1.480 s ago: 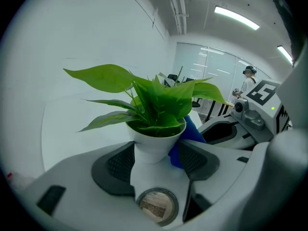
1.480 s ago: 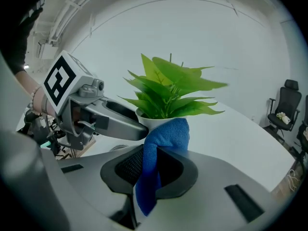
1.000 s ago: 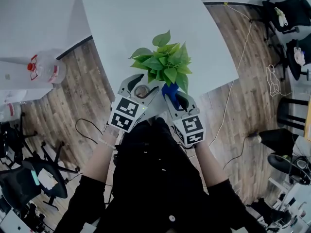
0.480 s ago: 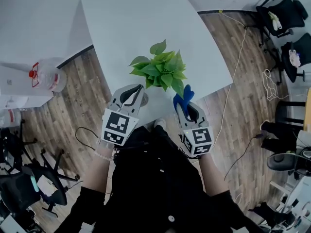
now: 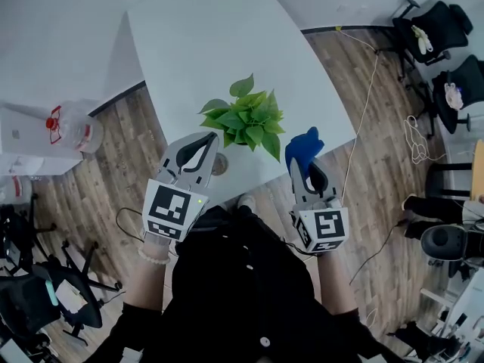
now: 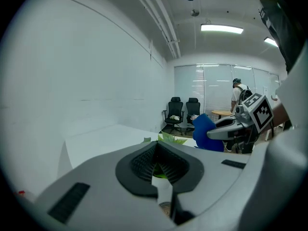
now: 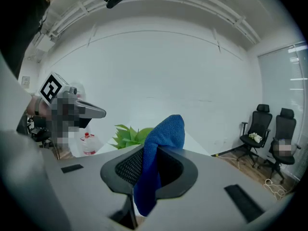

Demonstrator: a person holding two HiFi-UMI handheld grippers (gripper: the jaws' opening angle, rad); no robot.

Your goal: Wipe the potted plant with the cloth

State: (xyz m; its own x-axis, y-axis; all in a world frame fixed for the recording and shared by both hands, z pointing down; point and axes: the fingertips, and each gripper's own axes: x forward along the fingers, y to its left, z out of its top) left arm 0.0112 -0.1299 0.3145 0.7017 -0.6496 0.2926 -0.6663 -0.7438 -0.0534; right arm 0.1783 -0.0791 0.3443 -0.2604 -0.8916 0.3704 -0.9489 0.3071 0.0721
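The potted plant [image 5: 246, 119] with bright green leaves stands near the front edge of the white table [image 5: 212, 44]; its leaves also show in both gripper views [image 6: 168, 139] [image 7: 129, 134]. My right gripper [image 5: 302, 161] is shut on the blue cloth [image 5: 302, 144], whose folded end sticks up past the jaws [image 7: 161, 148]. It is held in the air to the right of the leaves, apart from them. My left gripper [image 5: 206, 138] hovers left of the plant; its jaws have just been closing and are shut on nothing [image 6: 156, 150].
A small round object [image 5: 219, 165] lies on the table by the left gripper. A water jug [image 5: 72, 123] stands on the wooden floor at the left. Office chairs [image 5: 442, 21] and a cable [image 5: 363, 112] are at the right. A person [image 6: 239, 93] stands far back.
Both grippers have lifted and drawn back from the plant. The left jaws, open around the small round object before, are now shut. The cloth has moved right, off the leaves.
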